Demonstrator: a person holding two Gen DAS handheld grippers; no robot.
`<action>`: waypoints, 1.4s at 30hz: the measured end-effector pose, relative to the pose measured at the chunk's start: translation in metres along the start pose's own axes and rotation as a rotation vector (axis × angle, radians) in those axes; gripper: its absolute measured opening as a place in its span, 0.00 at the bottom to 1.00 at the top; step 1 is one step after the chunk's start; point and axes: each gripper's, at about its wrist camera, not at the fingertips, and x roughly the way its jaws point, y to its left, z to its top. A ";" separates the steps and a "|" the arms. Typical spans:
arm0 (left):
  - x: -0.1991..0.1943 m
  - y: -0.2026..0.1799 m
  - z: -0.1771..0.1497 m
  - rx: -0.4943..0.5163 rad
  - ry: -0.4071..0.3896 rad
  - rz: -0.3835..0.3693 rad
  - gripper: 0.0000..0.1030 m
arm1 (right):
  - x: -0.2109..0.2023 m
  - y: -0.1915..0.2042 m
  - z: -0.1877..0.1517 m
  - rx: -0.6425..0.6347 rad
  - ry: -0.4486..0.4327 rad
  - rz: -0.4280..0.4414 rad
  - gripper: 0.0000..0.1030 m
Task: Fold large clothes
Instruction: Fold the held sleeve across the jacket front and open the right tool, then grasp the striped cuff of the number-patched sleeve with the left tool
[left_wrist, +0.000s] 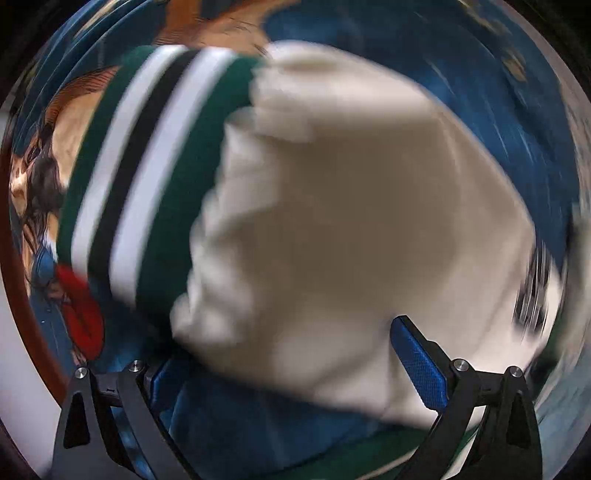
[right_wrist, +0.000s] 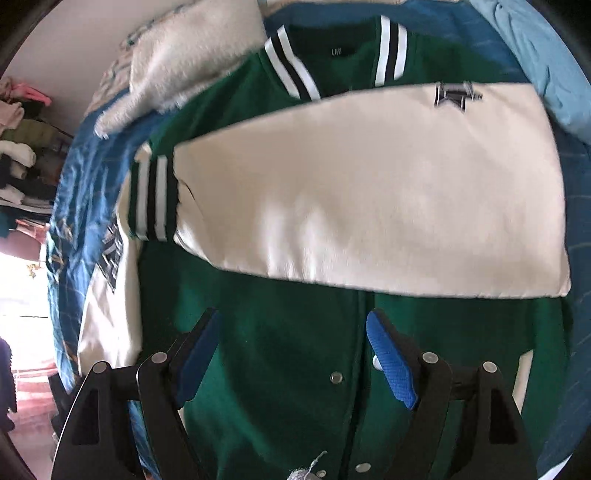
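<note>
Right wrist view gives me the clearer read: a green varsity jacket (right_wrist: 280, 369) lies front-up on the bed (right_wrist: 74, 192), collar toward the far edge, snap placket running down the middle, and one cream sleeve (right_wrist: 369, 192) is already laid across its chest, its striped cuff (right_wrist: 151, 199) pointing to the left side of the bed. My right tongs (right_wrist: 295, 354) hang over the placket with the blue pads spread wide and nothing between them; no pad touches cloth. A fluffy white pillow (right_wrist: 184, 62) sits near the bed's far left corner, just beside the jacket's shoulder. In the left wrist view everything is smeared by motion, but I can make out the other cream sleeve (left_wrist: 351, 221) with its green-and-white cuff (left_wrist: 147, 173) over the patterned blue bedding (left_wrist: 498, 74). The left tongs (left_wrist: 280, 373) are wide apart and the sleeve cloth bulges between them; I cannot tell whether the pads grip it. I judge this jacket thick, soft and fairly heavy, so it will sag and drag. I would take it at the ribbed cuff or a seam, where the cloth is firm, rather than mid-sleeve.
</note>
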 end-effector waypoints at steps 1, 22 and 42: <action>-0.005 -0.003 0.010 -0.022 -0.040 -0.002 0.96 | 0.002 0.004 -0.001 0.001 0.005 0.006 0.80; -0.041 -0.169 0.237 0.412 -0.428 -0.015 0.32 | 0.092 0.249 0.052 -0.458 -0.042 -0.051 0.00; -0.163 -0.166 0.175 0.424 -0.721 -0.167 0.11 | 0.097 0.189 0.060 -0.137 0.057 -0.008 0.42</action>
